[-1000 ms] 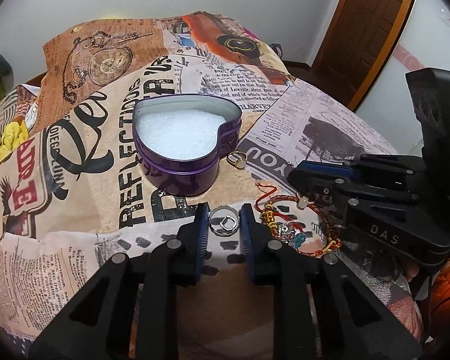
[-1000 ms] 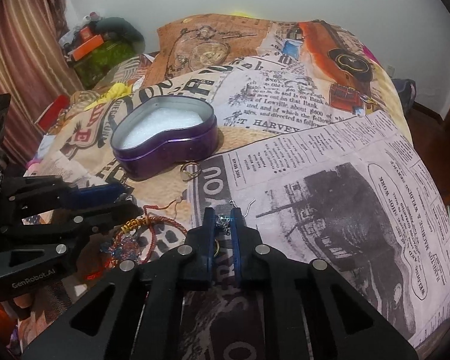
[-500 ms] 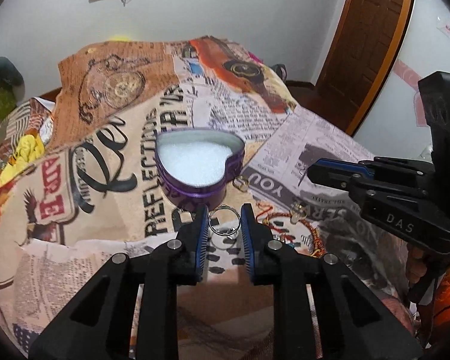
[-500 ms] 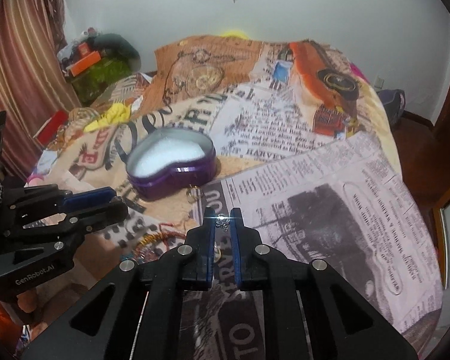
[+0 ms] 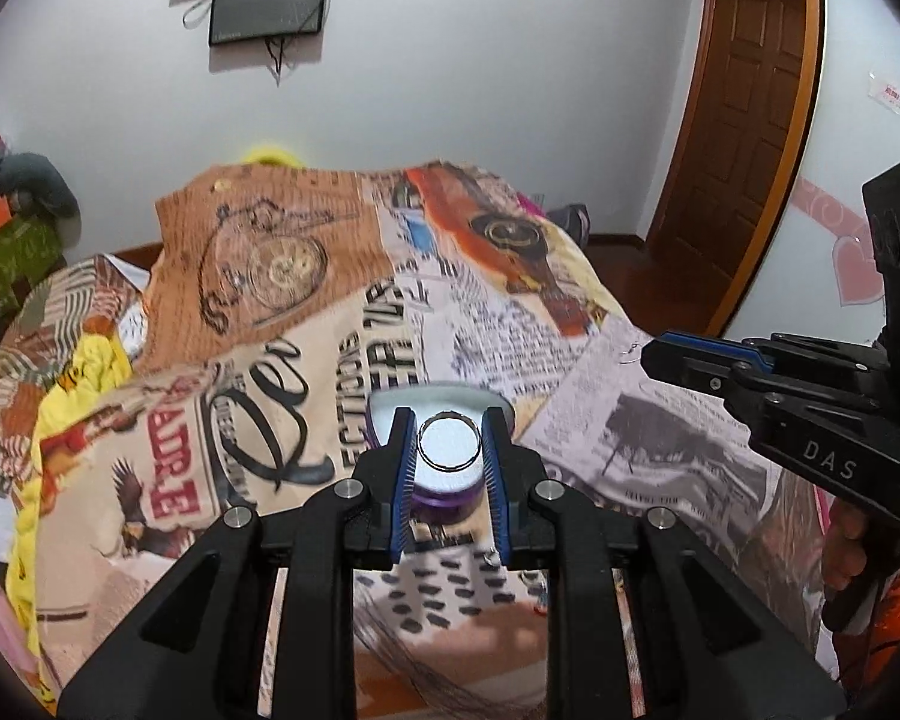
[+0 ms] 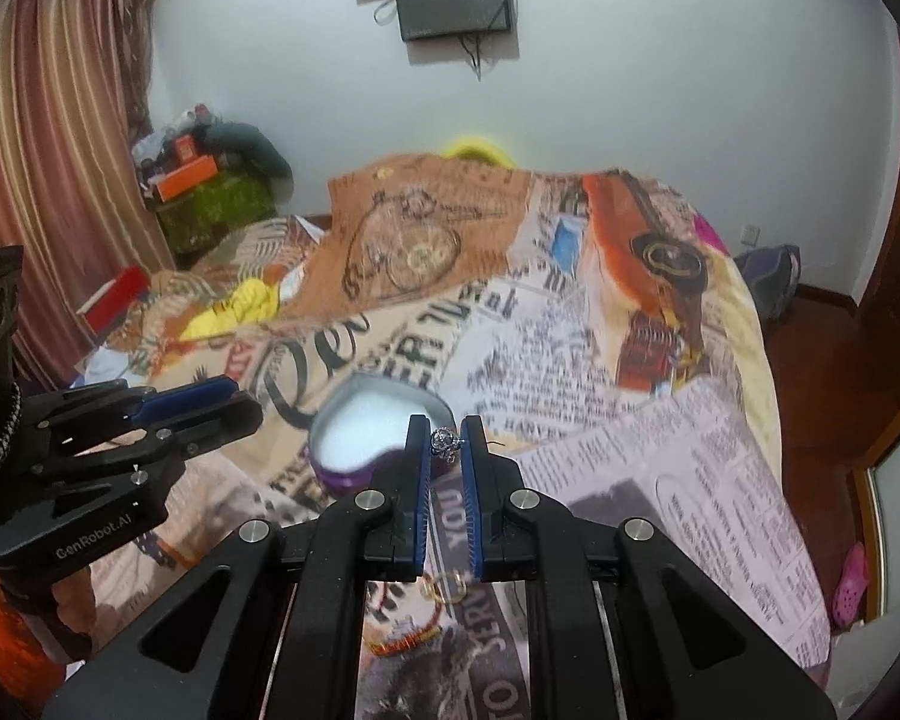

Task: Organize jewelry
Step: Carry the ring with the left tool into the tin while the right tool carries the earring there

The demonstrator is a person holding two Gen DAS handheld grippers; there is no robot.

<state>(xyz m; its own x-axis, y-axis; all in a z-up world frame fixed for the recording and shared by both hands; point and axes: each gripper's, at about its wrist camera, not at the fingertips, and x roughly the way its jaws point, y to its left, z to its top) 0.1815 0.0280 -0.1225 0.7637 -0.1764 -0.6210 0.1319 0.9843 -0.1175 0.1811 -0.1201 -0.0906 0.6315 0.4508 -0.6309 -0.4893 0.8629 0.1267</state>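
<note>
My left gripper (image 5: 449, 443) is shut on a silver ring (image 5: 448, 465), held above the bed in front of the purple heart-shaped tin (image 5: 450, 495) with white lining. My right gripper (image 6: 445, 443) is shut on a small silver earring (image 6: 444, 441), also raised, with the tin (image 6: 354, 468) just left beyond its tips. A gold ring (image 6: 444, 585) and a red-gold bracelet (image 6: 405, 642) lie on the bedspread below the right gripper. Each gripper shows in the other's view, the right one (image 5: 666, 354) and the left one (image 6: 234, 399).
The bed wears a newspaper-print spread (image 5: 306, 330). A wooden door (image 5: 744, 120) stands right. A wall screen (image 6: 450, 0) hangs behind. Curtains (image 6: 48, 150) and cluttered boxes (image 6: 210, 198) are at the left. A pink shoe (image 6: 852, 576) lies on the floor.
Both grippers have lifted from the bedspread with their pieces, the left with the ring, the right with the earring. The tin now looks smaller and lower in both views.
</note>
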